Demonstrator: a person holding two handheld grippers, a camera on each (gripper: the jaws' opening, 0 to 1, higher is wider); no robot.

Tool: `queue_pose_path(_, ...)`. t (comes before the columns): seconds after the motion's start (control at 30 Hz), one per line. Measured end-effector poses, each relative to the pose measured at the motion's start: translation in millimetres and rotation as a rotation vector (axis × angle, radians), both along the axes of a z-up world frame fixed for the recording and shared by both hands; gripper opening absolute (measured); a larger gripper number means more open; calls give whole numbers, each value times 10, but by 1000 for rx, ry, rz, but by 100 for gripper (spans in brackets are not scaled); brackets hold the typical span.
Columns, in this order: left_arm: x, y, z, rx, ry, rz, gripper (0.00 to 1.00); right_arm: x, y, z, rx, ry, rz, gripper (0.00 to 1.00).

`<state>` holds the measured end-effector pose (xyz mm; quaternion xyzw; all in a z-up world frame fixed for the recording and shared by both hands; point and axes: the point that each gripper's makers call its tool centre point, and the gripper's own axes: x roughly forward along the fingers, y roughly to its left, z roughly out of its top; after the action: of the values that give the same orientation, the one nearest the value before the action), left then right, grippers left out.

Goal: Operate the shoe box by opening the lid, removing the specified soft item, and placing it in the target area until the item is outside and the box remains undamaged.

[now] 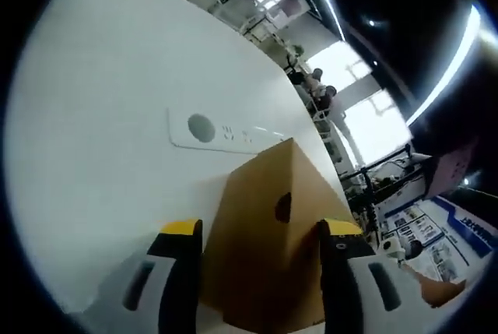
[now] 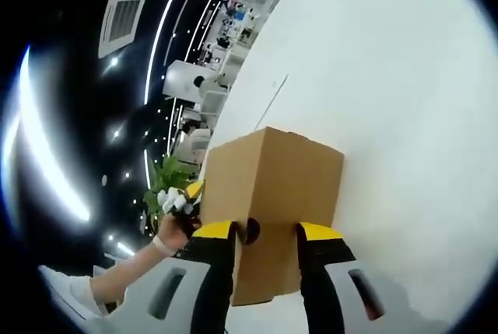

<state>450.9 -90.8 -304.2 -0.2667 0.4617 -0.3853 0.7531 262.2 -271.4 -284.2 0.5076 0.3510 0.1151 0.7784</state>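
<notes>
A closed brown cardboard shoe box (image 1: 264,186) lies on the white table (image 1: 101,100). In the left gripper view its end face, with a dark round hole (image 1: 284,208), fills the gap between my left gripper's (image 1: 261,233) yellow-tipped jaws, which press on both sides. In the right gripper view the box (image 2: 272,170) stands the same way, with its other end and hole (image 2: 250,230) clamped between my right gripper's (image 2: 264,233) jaws. The left gripper's yellow tip (image 2: 191,191) and a hand (image 2: 167,234) show at the box's far end.
A flat white panel (image 1: 222,130) with a grey round button lies on the table beyond the box. People (image 1: 319,89) and shelving stand past the table's far edge. A green plant (image 2: 167,174) is behind the hand.
</notes>
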Motion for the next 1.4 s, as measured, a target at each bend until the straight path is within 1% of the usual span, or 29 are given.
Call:
queue_pose_path(0.17, -1, -19, 8, -23, 10, 5, 58, 1, -1, 0, -2, 0, 1, 30)
queue_pose_path(0.23, -15, -40, 32, -41, 10, 3, 53, 2, -3, -1, -3, -1, 0, 30)
queue_pose_path(0.3, -36, -69, 59, -66, 22, 4, 48, 3, -7, -4, -3, -4, -2, 30)
queue_pose_path(0.33, -43, -74, 62, -72, 29, 5, 48, 2, -6, -4, -2, -4, -4, 30)
queue_pose_path(0.4, -44, -69, 53, -68, 24, 5, 48, 1, -5, -4, -1, -5, -6, 30)
queue_pose_path(0.67, -47, -68, 63, -56, 35, 5, 47, -4, 4, -2, -1, -3, 2, 30)
queue_pose_path(0.73, -30, -48, 83, -57, 41, 1, 44, -5, 8, -2, -1, -5, 0, 30)
queue_pose_path(0.8, -1, -30, 109, -70, 53, 10, 38, -6, 10, -1, 0, -6, -2, 30)
queue_pose_path(0.83, 13, -26, 131, -77, 49, 15, 36, -7, 10, -2, 0, -7, -3, 30)
queue_pose_path(0.97, 3, -42, 125, -73, 45, 7, 35, -10, 14, -1, 3, -9, -6, 30)
queue_pose_path(1.4, 24, -46, 110, -75, 42, 21, 35, -7, 0, -7, 0, -9, -11, 30)
